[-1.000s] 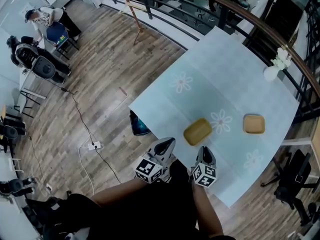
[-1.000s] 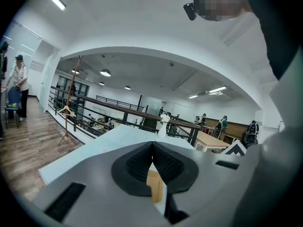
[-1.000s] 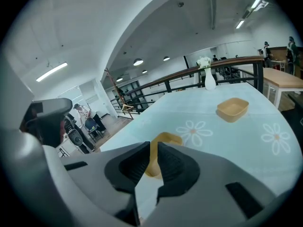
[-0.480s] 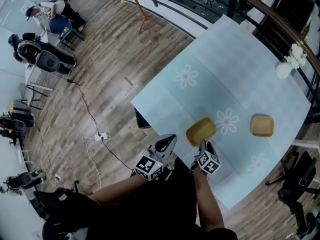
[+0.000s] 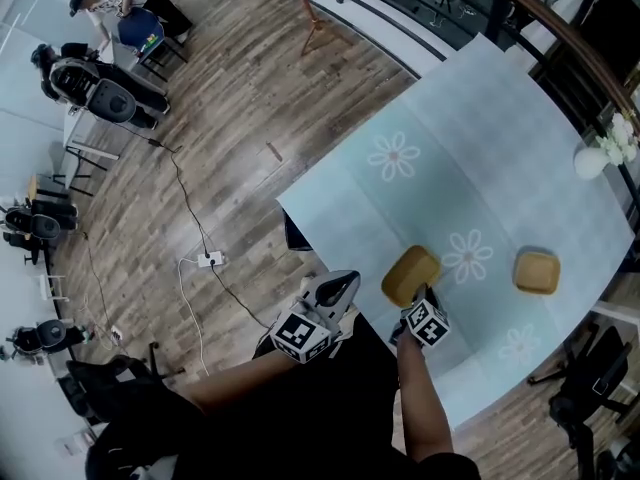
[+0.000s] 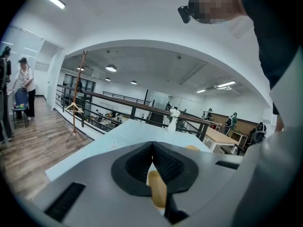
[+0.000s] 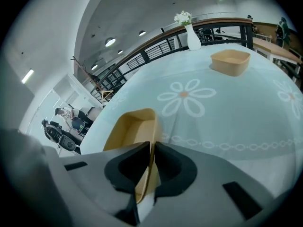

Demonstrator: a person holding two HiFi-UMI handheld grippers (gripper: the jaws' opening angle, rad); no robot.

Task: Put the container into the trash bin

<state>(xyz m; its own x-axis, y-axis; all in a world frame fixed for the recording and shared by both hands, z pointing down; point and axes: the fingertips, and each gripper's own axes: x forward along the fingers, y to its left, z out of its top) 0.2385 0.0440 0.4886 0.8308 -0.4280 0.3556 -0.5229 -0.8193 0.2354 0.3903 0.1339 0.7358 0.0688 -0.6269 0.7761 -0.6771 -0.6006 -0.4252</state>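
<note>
A tan rectangular container (image 5: 409, 274) lies on the pale blue flowered tablecloth (image 5: 470, 158), near the table's front edge. My right gripper (image 5: 421, 295) is at its near side. In the right gripper view the jaws are shut on the thin near wall of the container (image 7: 133, 132), pinched at my right gripper (image 7: 152, 148). My left gripper (image 5: 337, 290) hangs just off the table's near-left edge, with its jaws together and nothing in them; the left gripper (image 6: 152, 151) looks out over the table. A dark trash bin (image 5: 296, 234) on the floor shows partly from under the table's left edge.
A second tan container (image 5: 537, 272) sits to the right on the cloth, also seen as a tan container (image 7: 230, 61). A white vase with flowers (image 5: 592, 158) stands at the far right edge by a railing. A cable and power strip (image 5: 209, 260) lie on the wooden floor.
My right gripper has moved forward to the near container and shut on its wall. The left gripper has stayed by the table edge. The head camera has shifted a little.
</note>
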